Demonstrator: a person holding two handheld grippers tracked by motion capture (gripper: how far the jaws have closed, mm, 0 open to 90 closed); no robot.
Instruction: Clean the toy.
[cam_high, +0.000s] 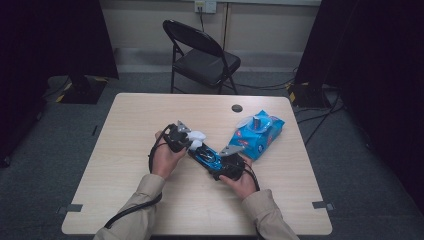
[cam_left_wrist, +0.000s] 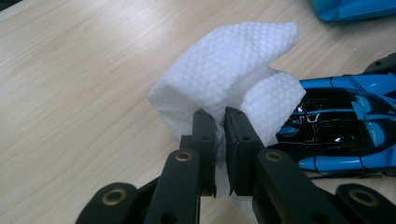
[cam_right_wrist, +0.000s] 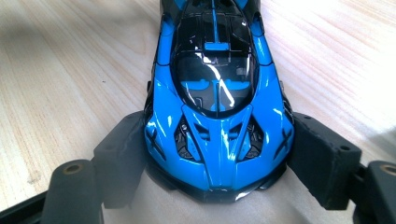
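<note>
I am wiping my toy car (cam_right_wrist: 217, 112). It sits in the middle of the table (cam_high: 130, 200), shiny blue and black, smooth and pointy. My right gripper (cam_right_wrist: 219, 158) hugs its sides tight so it won't roll. My left gripper (cam_left_wrist: 220, 140) pinches a soft, bumpy white wipe (cam_left_wrist: 224, 79) at the car's far left end. Next I think I should rub gently along the roof.

A blue plastic pack of wipes (cam_high: 257, 134) lies on the pale wooden worktop (cam_high: 140, 120), a black folding chair (cam_high: 200, 56) standing beyond the worktop's far edge.
</note>
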